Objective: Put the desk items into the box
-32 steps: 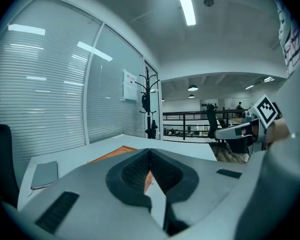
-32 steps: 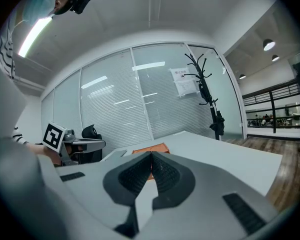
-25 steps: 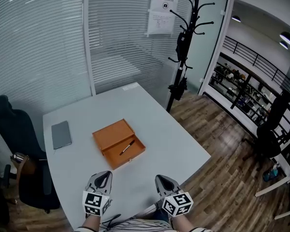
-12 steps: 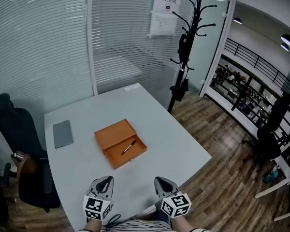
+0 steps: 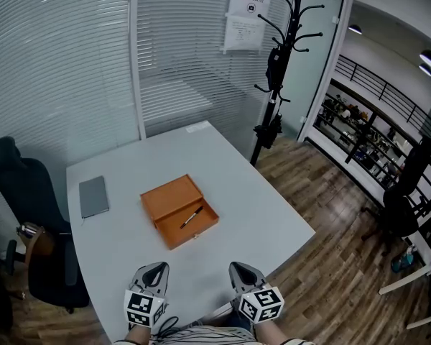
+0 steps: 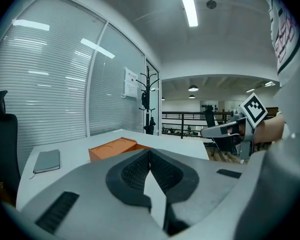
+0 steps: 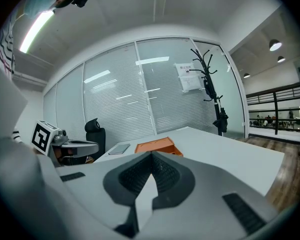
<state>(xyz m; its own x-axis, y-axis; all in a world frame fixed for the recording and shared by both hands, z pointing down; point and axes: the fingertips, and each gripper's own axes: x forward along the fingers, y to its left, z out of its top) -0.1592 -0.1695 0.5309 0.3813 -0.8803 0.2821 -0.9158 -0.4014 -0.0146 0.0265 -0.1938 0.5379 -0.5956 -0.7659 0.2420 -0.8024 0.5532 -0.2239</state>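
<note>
Orange box (image 5: 165, 196) holds pen (image 5: 192, 216), grey notebook (image 5: 93, 196) left of it; left gripper (image 5: 155, 267), right gripper (image 5: 241, 268) fingers closed, empty.

Bright, even office light – fisheye bend at the edges
Ceiling strip light (image 6: 188, 6) overhead; faint shadows on the table (image 5: 237, 178), streaky refl. on the glass wall (image 5: 65, 63). Gripper views: heavy barrel warp w/ dark corners; left gripper (image 6: 150, 151) and right gripper (image 7: 151, 156) bodies up close, slightly soft. Head view sharp.

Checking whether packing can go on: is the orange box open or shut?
Open: the head view shows the orange box with its lid laid back and a pen lying in its tray.
</note>
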